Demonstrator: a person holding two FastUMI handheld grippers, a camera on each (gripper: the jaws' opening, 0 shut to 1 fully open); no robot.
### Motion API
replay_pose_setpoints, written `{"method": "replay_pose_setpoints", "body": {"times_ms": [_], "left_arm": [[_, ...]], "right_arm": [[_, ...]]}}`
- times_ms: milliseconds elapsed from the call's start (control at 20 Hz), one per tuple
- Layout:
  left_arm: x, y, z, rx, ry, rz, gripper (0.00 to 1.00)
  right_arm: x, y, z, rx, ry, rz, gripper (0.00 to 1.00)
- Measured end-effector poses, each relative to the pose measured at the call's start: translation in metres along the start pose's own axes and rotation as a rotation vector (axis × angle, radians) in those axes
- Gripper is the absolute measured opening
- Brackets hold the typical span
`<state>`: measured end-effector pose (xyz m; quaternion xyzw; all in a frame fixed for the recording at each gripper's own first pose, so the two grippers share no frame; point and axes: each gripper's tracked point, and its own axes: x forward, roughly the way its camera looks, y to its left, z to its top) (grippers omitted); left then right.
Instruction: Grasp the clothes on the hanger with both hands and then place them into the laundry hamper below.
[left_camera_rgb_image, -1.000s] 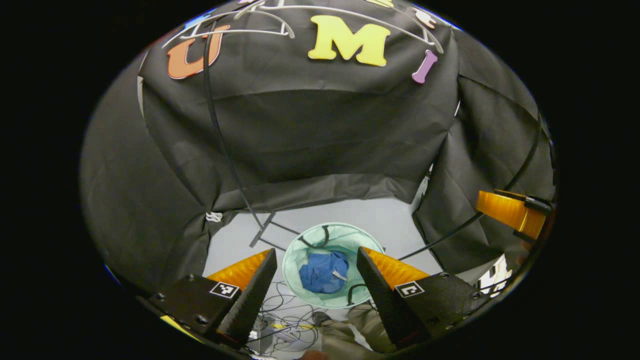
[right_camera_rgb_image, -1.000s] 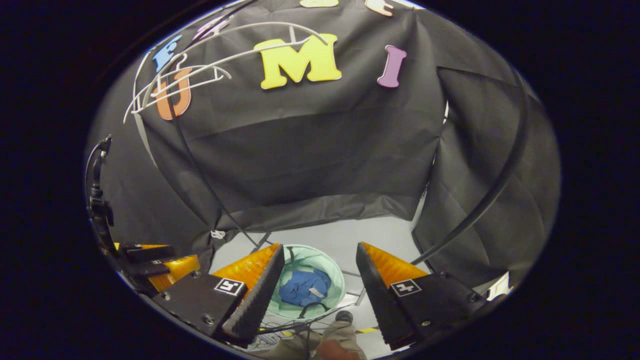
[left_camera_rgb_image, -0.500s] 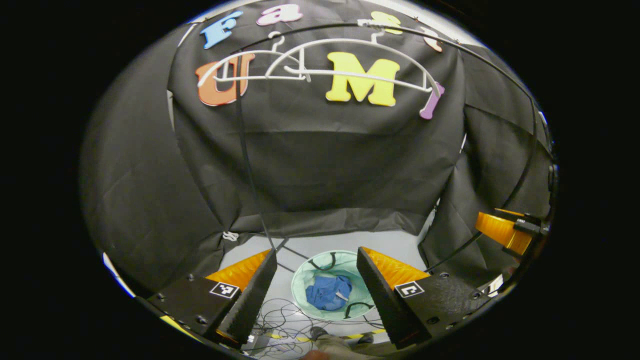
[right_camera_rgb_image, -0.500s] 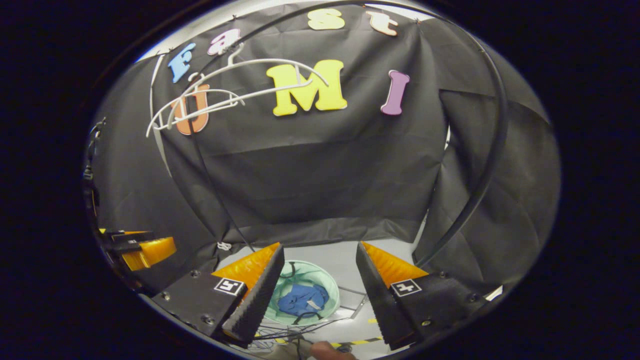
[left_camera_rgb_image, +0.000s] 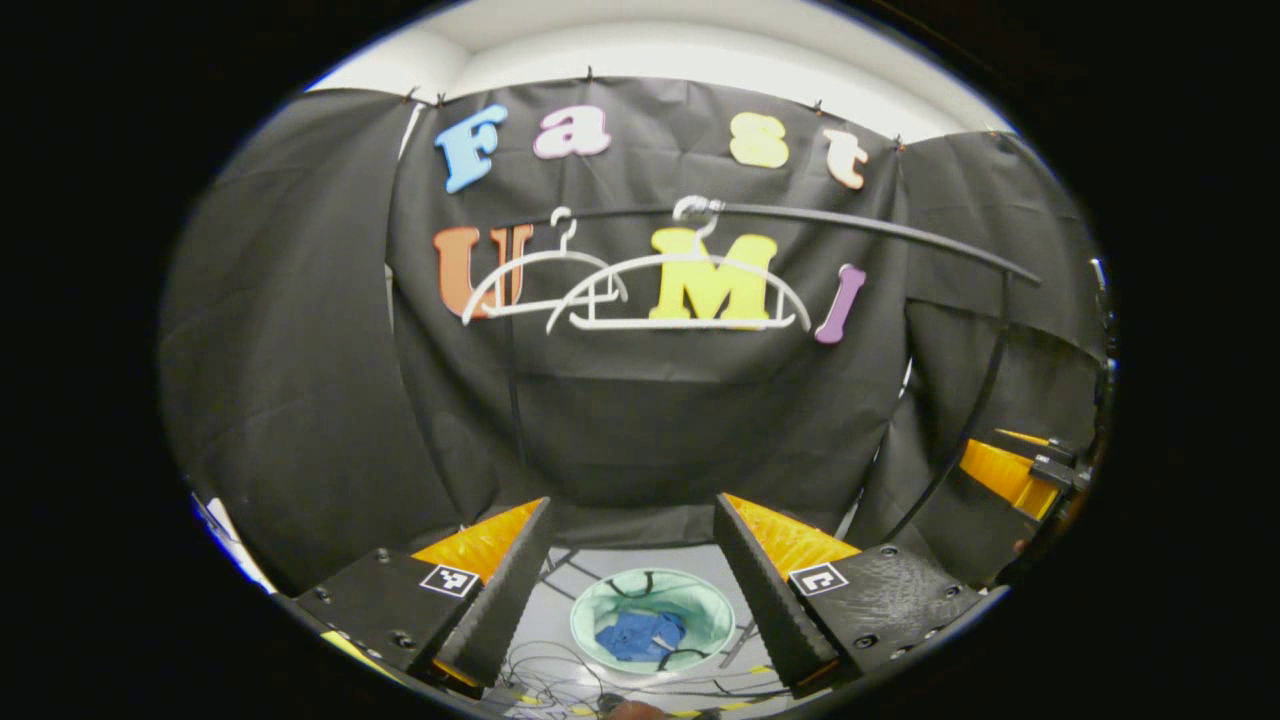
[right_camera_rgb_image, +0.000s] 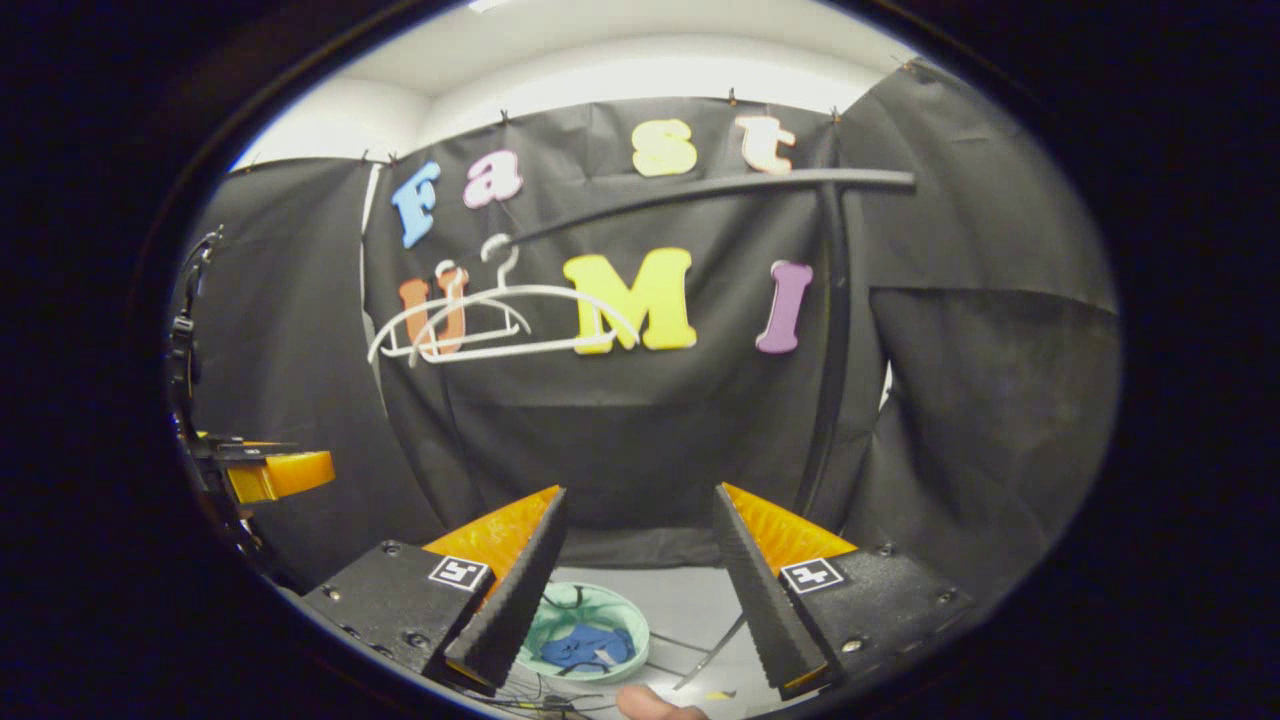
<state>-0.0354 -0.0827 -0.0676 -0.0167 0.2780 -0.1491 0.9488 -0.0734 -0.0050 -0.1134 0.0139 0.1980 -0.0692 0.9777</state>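
Both views have tilted up over the last 1 s: the 2 bare white plastic hangers (left_camera_rgb_image: 680, 295) on the black rail (left_camera_rgb_image: 850, 225) now sit mid-frame. The crumpled blue garment (left_camera_rgb_image: 638, 636) lies in the pale green mesh hamper (left_camera_rgb_image: 700, 603) on the floor. Left gripper (left_camera_rgb_image: 632, 580) and right gripper (right_camera_rgb_image: 640, 570): jaws spread, empty. Judgement: drop done, arms retreating.

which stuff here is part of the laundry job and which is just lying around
Part of the job:
- hangers
- rail
- hamper
- blue garment in it
- left gripper, right gripper

Just lying about:
- cables on the floor
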Motion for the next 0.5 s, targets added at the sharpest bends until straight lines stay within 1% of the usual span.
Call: {"method": "replay_pose_setpoints", "body": {"times_ms": [50,250,300,400,450,500], "left_arm": [[-0.011,-0.002,0.016,0.011,-0.041,0.002,0.97],[-0.065,-0.014,0.062,0.029,-0.193,0.007,0.97],[-0.079,-0.016,0.074,0.036,-0.229,0.012,0.97],[-0.102,-0.017,0.094,0.05,-0.297,0.02,0.97],[-0.113,-0.016,0.101,0.053,-0.324,0.023,0.97],[-0.122,-0.014,0.109,0.057,-0.352,0.028,0.97]], "right_arm": [[-0.012,-0.004,0.012,-0.003,-0.037,0.01,0.92],[-0.05,-0.011,0.057,-0.016,-0.153,0.042,0.92],[-0.061,-0.012,0.068,-0.014,-0.18,0.057,0.96],[-0.077,-0.016,0.088,-0.009,-0.233,0.071,0.96],[-0.086,-0.019,0.1,-0.012,-0.265,0.073,0.92],[-0.093,-0.021,0.107,-0.017,-0.288,0.074,0.91]]}}
